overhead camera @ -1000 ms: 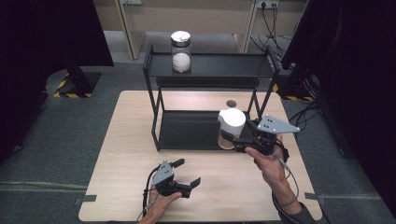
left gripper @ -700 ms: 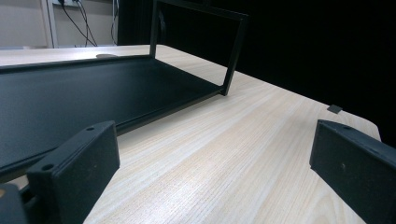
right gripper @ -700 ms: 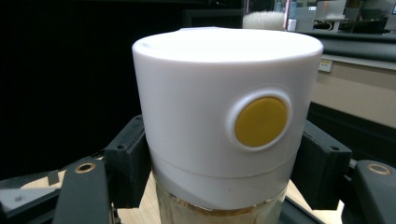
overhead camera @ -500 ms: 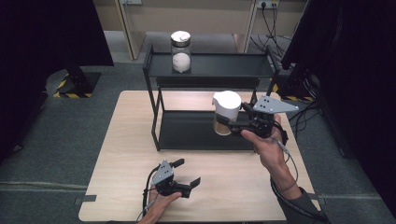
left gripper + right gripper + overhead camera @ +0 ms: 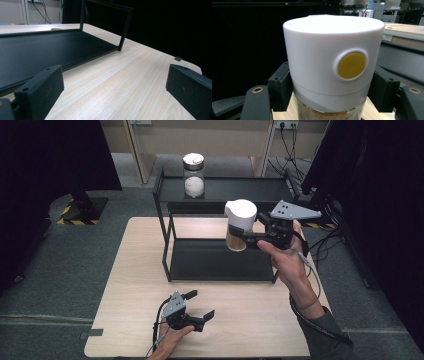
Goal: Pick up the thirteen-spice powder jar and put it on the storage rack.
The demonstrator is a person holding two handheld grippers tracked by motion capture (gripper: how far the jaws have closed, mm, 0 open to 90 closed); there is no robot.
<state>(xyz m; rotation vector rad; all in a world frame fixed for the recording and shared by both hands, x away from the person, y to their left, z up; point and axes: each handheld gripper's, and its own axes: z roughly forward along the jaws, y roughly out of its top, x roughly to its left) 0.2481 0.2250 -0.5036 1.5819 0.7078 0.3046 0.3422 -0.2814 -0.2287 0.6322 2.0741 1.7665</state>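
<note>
Right gripper view: black jaws of the right gripper (image 5: pixel 329 100) clamp a round jar (image 5: pixel 329 75) with a smooth white cap; the left gripper (image 5: pixel 197 316) gapes wide over pale woodgrain table (image 5: pixel 125 82).

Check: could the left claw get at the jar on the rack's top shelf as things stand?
Probably yes, with a long reach: the left claw is open and empty, the jar stands alone on the shelf, and the right claw with its canister is off to the side.

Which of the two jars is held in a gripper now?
The jar with the tall white lid, clamped by the right gripper above the rack. The other glass jar stands free on the rack's top shelf.
</note>
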